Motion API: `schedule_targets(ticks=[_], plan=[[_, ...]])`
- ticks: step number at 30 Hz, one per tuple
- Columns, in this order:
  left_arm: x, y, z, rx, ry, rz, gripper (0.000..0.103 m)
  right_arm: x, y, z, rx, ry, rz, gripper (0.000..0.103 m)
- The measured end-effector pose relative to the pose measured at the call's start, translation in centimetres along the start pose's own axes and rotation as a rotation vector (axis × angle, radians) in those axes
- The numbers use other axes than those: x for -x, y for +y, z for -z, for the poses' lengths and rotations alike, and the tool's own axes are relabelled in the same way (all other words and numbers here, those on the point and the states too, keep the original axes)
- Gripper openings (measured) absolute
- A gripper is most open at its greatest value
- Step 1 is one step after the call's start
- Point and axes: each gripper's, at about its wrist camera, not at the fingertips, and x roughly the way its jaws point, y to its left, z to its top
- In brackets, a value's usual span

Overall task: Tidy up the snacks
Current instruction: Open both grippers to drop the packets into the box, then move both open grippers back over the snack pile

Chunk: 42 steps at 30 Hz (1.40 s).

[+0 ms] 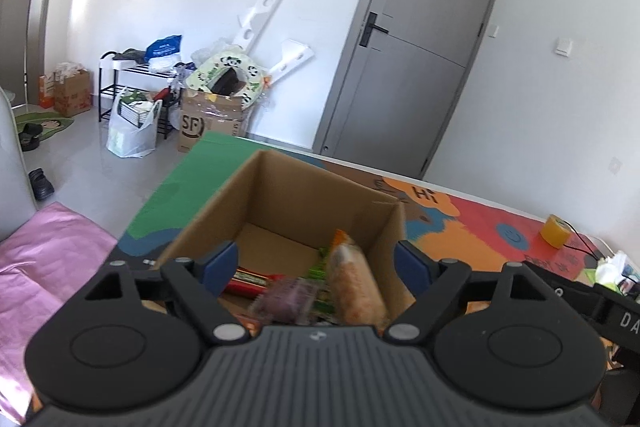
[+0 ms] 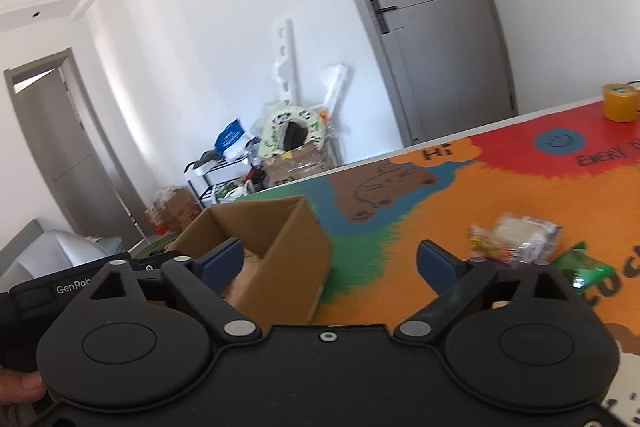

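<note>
An open cardboard box [image 1: 316,195] stands on the colourful table mat [image 1: 472,227]. Inside it lie a red bar [image 1: 252,281], a purple packet [image 1: 286,301] and an orange-brown snack bag [image 1: 356,283] leaning on the right wall. My left gripper [image 1: 316,265] hovers over the box, open, with nothing pressed between its blue pads. In the right wrist view the same box [image 2: 280,247] sits left of centre. My right gripper [image 2: 330,263] is open and empty over the box's right wall. Loose snacks lie on the mat to its right: a clear pack [image 2: 520,237] and a green packet [image 2: 584,267].
A yellow tape roll [image 2: 620,103] stands at the far right of the table, with a cable [image 1: 580,243] beside it. The other gripper's black body [image 1: 600,299] shows at the right of the left wrist view. Pink cloth [image 1: 48,259] lies left of the table. Floor clutter sits beyond.
</note>
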Motion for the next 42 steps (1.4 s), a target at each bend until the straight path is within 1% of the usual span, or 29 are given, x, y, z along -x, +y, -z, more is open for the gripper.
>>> schedule_targets(ticks=[6,14,24,27,34,42], plan=[[0.1,-2.7,0.7,-0.029,0.006,0.039,0.084,2.0,-2.5,0.1,-0.021,-0.026,0.050,0.099],[0.0,-5.8,1.9,-0.068,0.023,0.097,0.084,4.0,-6.0,0.7,-0.054,-0.030,0.107,0.099],[-0.4,-9.4,3.4,-0.106,0.042,0.135,0.084,5.9,-9.9,1.3,-0.089,-0.037,0.154,0.098],[-0.7,-10.6,3.7,-0.113,0.047,0.147,0.084,6.0,-11.2,1.4,-0.106,-0.032,0.163,0.094],[-2.0,-12.3,4.2,-0.124,0.068,0.173,0.084,5.4,-13.1,1.6,-0.119,-0.011,0.172,0.081],[-4.1,-14.1,5.1,-0.140,0.106,0.185,0.084,4.0,-15.2,1.8,-0.143,0.019,0.180,0.074]])
